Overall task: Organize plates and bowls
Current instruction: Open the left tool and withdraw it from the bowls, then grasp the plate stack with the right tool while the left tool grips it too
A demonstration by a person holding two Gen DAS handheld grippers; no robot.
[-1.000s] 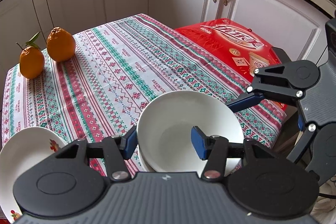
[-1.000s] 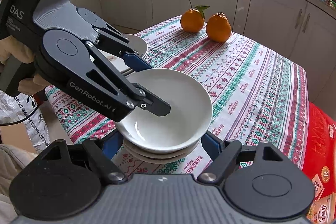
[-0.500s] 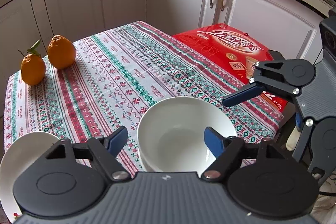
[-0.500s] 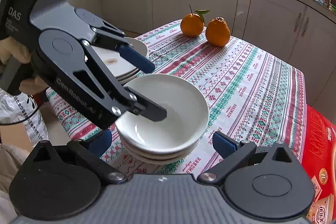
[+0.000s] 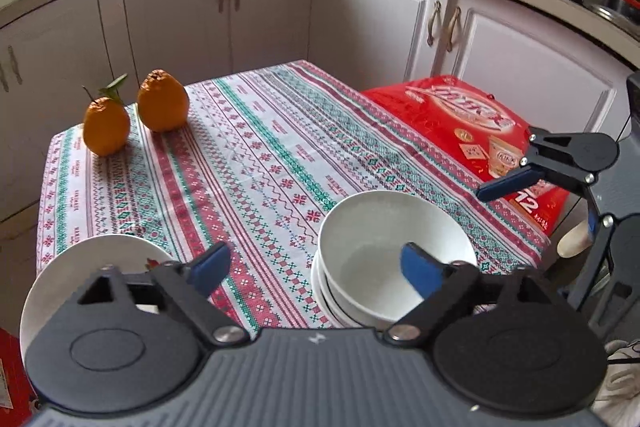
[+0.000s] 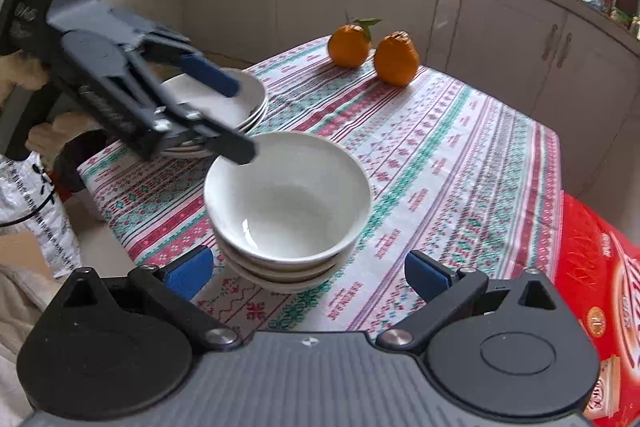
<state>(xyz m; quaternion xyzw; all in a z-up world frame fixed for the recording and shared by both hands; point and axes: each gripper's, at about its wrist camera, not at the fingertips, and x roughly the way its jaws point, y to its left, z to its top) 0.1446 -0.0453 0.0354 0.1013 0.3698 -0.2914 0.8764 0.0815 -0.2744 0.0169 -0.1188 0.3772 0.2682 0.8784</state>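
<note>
A stack of white bowls point(image 5: 392, 251) point(image 6: 288, 195) stands near the table's front edge on the patterned cloth. A stack of white plates point(image 5: 88, 267) point(image 6: 244, 103) sits to its left. My left gripper point(image 5: 316, 267) point(image 6: 230, 113) is pulled back above the gap between the two stacks. Its jaws are opening and nothing is pressed between them; one finger hovers by the top bowl's rim. My right gripper point(image 6: 308, 273) point(image 5: 508, 183) is wide open in front of the bowl stack, its pads apart from it.
Two oranges point(image 5: 136, 115) point(image 6: 372, 47) rest at the table's far corner. A red carton point(image 5: 476, 135) point(image 6: 600, 267) lies past the table's right edge. White cabinets point(image 5: 280, 7) ring the room. A white bag point(image 6: 36, 211) lies on the floor at left.
The left gripper let go of the top bowl's rim, spread its jaws and drew back and up. The right gripper's jaws widened away from the sides of the bowl stack.
</note>
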